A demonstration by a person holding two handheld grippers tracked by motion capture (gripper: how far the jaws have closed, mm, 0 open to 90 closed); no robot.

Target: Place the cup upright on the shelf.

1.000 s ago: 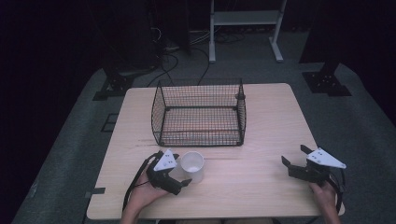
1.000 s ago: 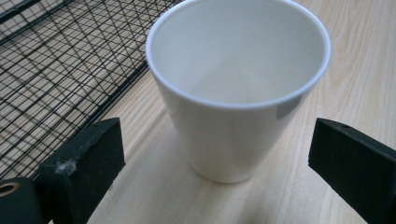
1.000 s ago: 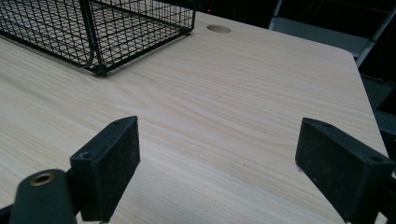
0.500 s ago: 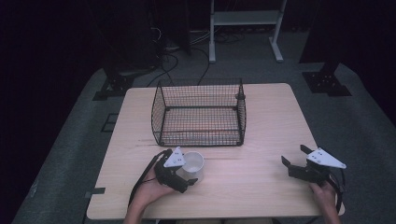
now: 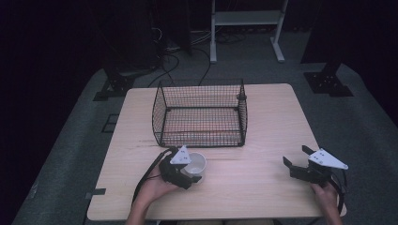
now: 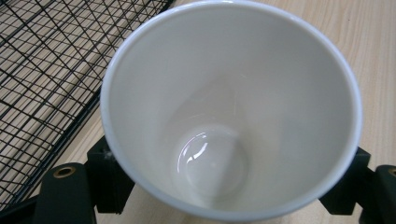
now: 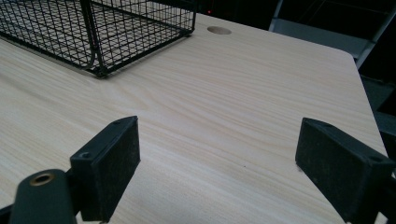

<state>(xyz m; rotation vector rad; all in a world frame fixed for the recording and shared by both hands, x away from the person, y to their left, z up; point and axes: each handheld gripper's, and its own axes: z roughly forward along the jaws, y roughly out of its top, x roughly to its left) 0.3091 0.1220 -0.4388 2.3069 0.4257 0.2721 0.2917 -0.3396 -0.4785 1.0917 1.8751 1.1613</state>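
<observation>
High view overhead facing forward, tongs views close — all share wire basket

No readable text, labels, brands, numbers or signs anywhere.

Each hand carries a black gripper topped by a grey 3-cornered plate: the left gripper and the right gripper. A black cable loops from the left one. Each has 2 flat, matte black rectangular jaws; a brass-ringed hole sits at a jaw's base. Both forearms are bare.
</observation>
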